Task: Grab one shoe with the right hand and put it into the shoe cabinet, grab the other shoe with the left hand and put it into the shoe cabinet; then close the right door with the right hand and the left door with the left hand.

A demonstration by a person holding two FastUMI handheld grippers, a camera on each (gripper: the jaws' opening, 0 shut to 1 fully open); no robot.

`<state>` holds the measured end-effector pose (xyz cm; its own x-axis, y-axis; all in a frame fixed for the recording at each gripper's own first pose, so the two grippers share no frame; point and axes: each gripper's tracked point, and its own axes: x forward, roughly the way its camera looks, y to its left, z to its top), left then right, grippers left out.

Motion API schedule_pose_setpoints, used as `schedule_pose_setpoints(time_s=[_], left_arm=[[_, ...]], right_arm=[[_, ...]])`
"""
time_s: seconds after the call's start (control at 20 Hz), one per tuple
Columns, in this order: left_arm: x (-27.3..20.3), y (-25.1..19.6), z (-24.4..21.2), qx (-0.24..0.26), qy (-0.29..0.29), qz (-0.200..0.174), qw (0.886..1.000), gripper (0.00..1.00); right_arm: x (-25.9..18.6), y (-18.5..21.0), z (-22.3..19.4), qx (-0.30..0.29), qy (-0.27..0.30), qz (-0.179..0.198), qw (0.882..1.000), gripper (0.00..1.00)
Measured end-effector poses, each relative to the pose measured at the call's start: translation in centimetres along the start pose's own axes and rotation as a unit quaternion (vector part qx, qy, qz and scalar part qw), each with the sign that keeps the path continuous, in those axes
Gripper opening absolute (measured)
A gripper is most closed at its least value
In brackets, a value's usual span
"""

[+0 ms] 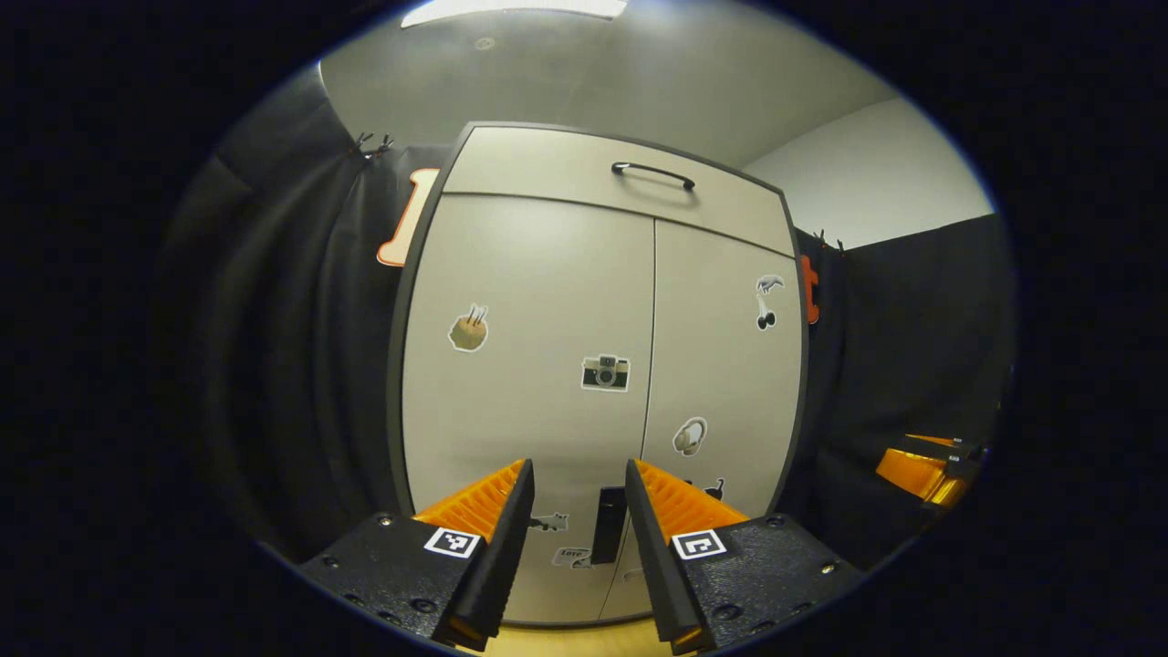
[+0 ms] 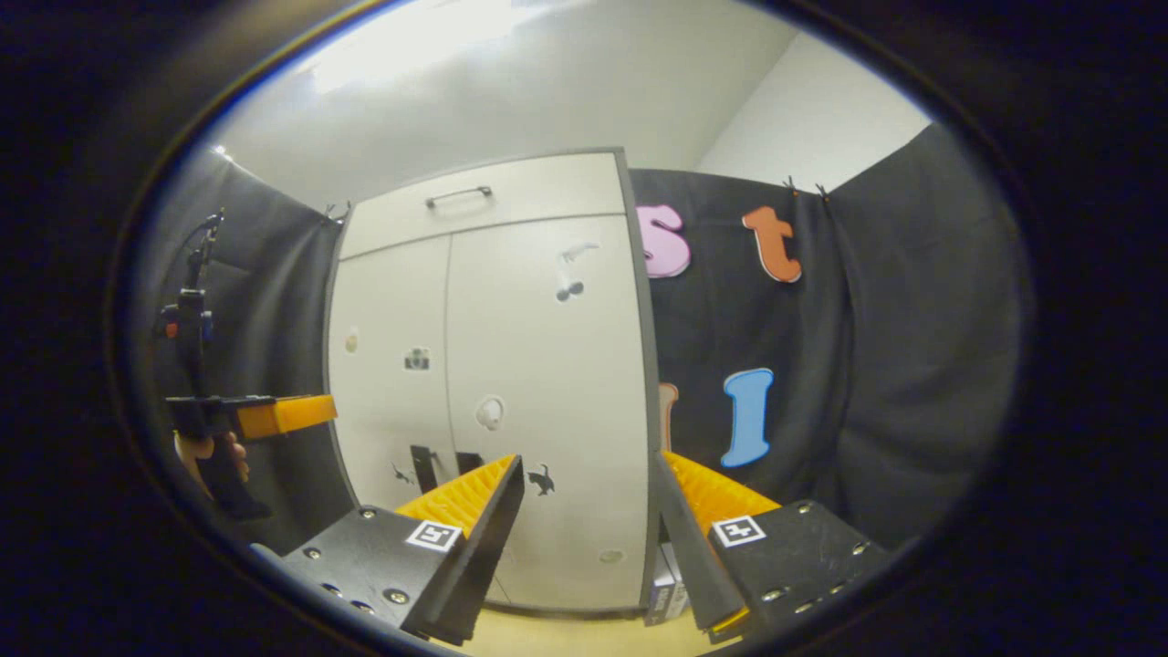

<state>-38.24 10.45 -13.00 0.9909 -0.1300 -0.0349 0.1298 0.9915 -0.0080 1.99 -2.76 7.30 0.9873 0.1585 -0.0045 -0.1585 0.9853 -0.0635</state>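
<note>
Straight ahead in left gripper view: shoe cabinet [image 1: 598,365], both doors closed, seam between left door [image 1: 525,365] and right door [image 1: 721,365] running top to bottom; shoes not visible, so can't tell where they lie; drawer front above w/ dark bar handle [image 1: 653,173]; stickers scattered on both doors, incl. a camera sticker [image 1: 605,372] on left door near seam. Small dark pull [image 1: 609,525] low on left door by seam, framed between fingers of left gripper [image 1: 579,497]; jaws apart, gripping nothing; can't tell whether fingertips touch door. Far right edge, low: right gripper [image 1: 931,470] seen side-on, well apart from cabinet front, against black cloth wall [image 1: 903,347].

From right gripper view: cabinet [image 2: 493,365] seen at an angle, its right side edge just left of cloth wall; doors flush; right gripper [image 2: 589,497] pointed at lower part of right door, jaws apart, empty; right finger lined up w/ cabinet's right edge. Left of cabinet: left gripper [image 2: 283,415] held level by a hand [image 2: 214,461] on its grip, tips near left door's outer side; contact unclear. Pale wood-tone floor [image 2: 566,634] at cabinet base; small box-like item [image 2: 671,598] low beside cabinet's right corner, too blurred to ID.
</note>
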Motion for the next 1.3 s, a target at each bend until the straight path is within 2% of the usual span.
schedule_pose_setpoints(time_s=[0.15, 0.35, 0.7, 1.0, 1.3], left_arm=[[-1.8, 0.5, 0.5, 0.004, -0.01, 0.015, 1.0, 0.62], [-3.4, 1.4, -0.6, 0.01, -0.007, 0.026, 1.0, 0.62], [-3.5, -0.3, -0.2, -0.014, -0.019, -0.013, 1.0, 0.61], [-3.8, -2.9, -0.3, -0.007, -0.016, -0.058, 0.998, 0.62], [-4.5, -3.8, 0.4, 0.008, -0.02, -0.075, 0.997, 0.61]], right_arm=[[0.0, 1.7, 1.1, 0.006, -0.016, 0.018, 1.0, 0.83], [-0.2, 2.3, 0.3, 0.007, -0.008, 0.01, 1.0, 0.84], [-3.0, 2.3, -0.2, -0.004, -0.004, -0.008, 1.0, 0.82], [-5.1, 2.4, -0.7, -0.015, 0.001, -0.022, 1.0, 0.83], [-6.2, 3.3, -1.6, -0.022, 0.005, -0.029, 0.999, 0.85]])
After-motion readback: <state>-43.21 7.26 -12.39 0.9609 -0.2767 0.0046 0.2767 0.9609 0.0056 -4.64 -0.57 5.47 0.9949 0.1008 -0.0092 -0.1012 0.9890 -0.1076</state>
